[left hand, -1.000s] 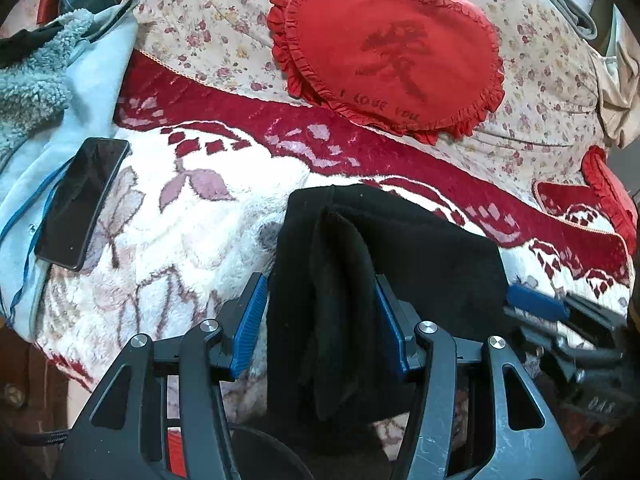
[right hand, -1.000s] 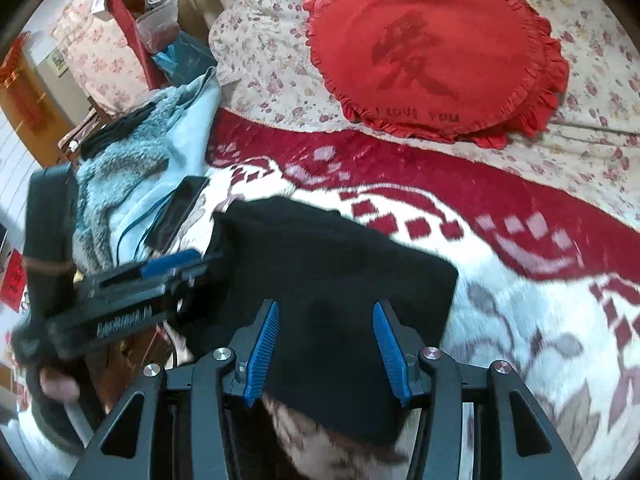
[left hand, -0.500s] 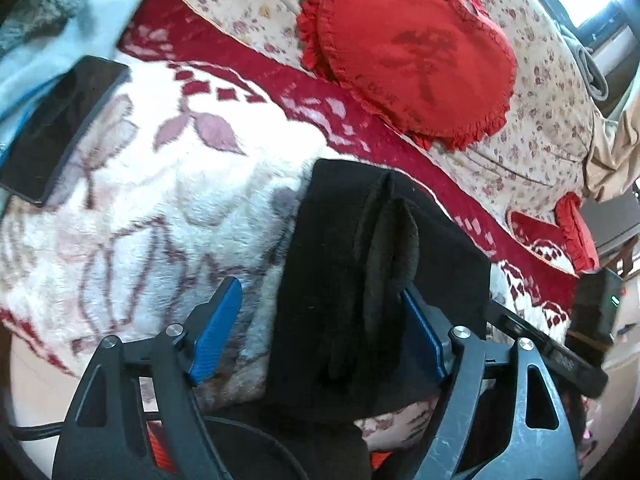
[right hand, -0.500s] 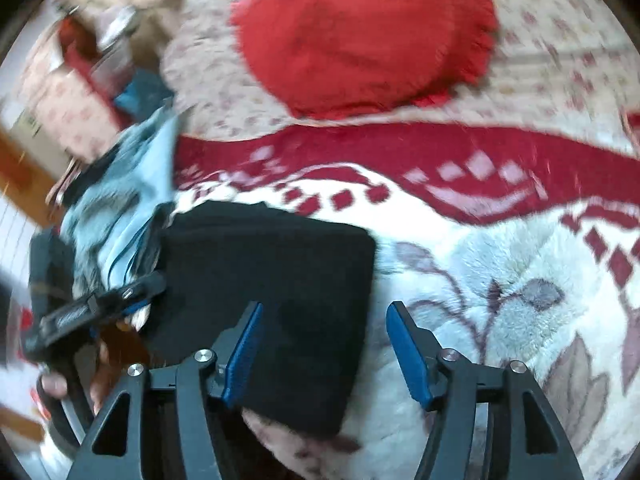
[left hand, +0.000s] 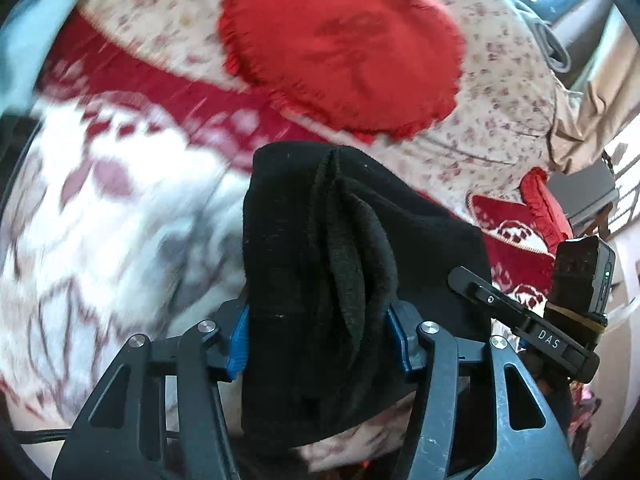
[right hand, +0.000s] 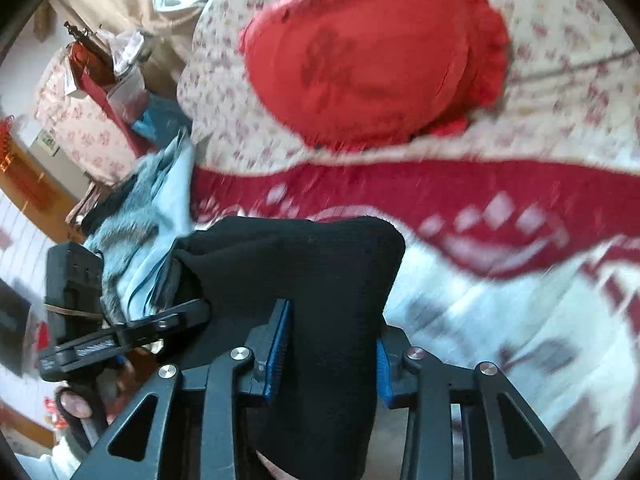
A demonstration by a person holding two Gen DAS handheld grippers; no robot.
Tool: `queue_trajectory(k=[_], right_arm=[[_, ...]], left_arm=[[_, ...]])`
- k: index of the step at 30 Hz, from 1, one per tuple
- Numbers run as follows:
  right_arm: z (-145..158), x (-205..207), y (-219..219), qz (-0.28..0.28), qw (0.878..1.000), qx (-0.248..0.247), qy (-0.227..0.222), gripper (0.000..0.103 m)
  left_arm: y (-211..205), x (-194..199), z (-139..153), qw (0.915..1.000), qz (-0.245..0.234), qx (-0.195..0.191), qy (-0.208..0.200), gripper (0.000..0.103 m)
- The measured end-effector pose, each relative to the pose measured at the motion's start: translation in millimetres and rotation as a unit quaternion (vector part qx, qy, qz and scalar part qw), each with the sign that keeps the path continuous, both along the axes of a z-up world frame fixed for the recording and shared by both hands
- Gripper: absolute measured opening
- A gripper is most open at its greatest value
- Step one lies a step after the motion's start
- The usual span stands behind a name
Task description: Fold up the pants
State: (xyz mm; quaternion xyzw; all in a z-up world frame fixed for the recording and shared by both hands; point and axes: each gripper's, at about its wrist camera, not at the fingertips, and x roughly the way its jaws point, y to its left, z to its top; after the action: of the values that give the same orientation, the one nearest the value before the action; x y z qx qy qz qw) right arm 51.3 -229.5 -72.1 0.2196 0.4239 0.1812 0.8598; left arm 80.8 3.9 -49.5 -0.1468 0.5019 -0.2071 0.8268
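Observation:
The black pants (left hand: pixel 320 264) are folded into a thick bundle and held up above the bed's white and red blanket (left hand: pixel 104 208). My left gripper (left hand: pixel 318 332) is shut on the bundle's left end, with several folded layers bunched between its blue pads. My right gripper (right hand: pixel 328 348) is shut on the bundle's right end (right hand: pixel 320 276). Each gripper shows in the other's view: the right one (left hand: pixel 532 328) at the right, the left one (right hand: pixel 120 336) at the lower left. The bundle's underside is hidden.
A red heart-shaped cushion (left hand: pixel 344 40) lies on the floral quilt (left hand: pixel 500 92) behind the blanket. A smaller red cushion (left hand: pixel 532 208) sits at the right. A light blue and grey fleece garment (right hand: pixel 148 232) lies at the bed's left edge.
Both grippers have closed on the folded pants and lifted the bundle off the blanket. The views have swung, and the background is blurred with motion.

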Motion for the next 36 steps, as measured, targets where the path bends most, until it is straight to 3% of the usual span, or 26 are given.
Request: queue_trajectory(k=[2,4,8,10,13,19,22,24,27,36], right_arm=[[5,9,-13,-0.017,1.0,0.007,-0.006,0.035],[2,19,-26,-0.037,0.999,0.01,-0.006,0.037],[-23,40,-36,-0.067,0.994,-0.062,0.057,0.046],[-21,32,-42,-0.071,0.995,-0.05,0.044,0.049],[-9,17,-48,-0.089,0.993,-0.067,0.031,0.049],[18,8,-17,-0.044,0.997,-0.062,-0.006,0.049],[3,14,7,-0.015,0.996,-0.086,0.015,0.049],[-4,11,19,-0.011,0.992,-0.127,0.016,0.049],[7,2,17,-0.008,0.994,-0.109,0.005,0.049],[30,-34,-9,-0.039,0.994,-0.101,-0.013,0.049]], left_arm=[[-16,13,7,0.9996,-0.012,0.012,-0.021,0.054],[-27,27,-1,0.9996,-0.016,0.017,-0.014,0.054],[-28,45,-32,0.9989,0.002,0.041,0.023,0.058],[-16,41,-32,0.9993,0.013,0.022,0.026,0.063],[-6,33,-24,0.9991,0.025,0.028,0.021,0.064],[-14,5,-10,0.9958,0.026,0.087,-0.014,0.063],[-21,-4,-6,0.994,0.031,0.102,-0.024,0.063],[-25,-11,-3,0.9921,0.034,0.116,-0.033,0.063],[-34,-22,5,0.9863,0.037,0.15,-0.058,0.063],[-55,-48,29,0.9793,0.034,0.173,-0.099,0.063]])
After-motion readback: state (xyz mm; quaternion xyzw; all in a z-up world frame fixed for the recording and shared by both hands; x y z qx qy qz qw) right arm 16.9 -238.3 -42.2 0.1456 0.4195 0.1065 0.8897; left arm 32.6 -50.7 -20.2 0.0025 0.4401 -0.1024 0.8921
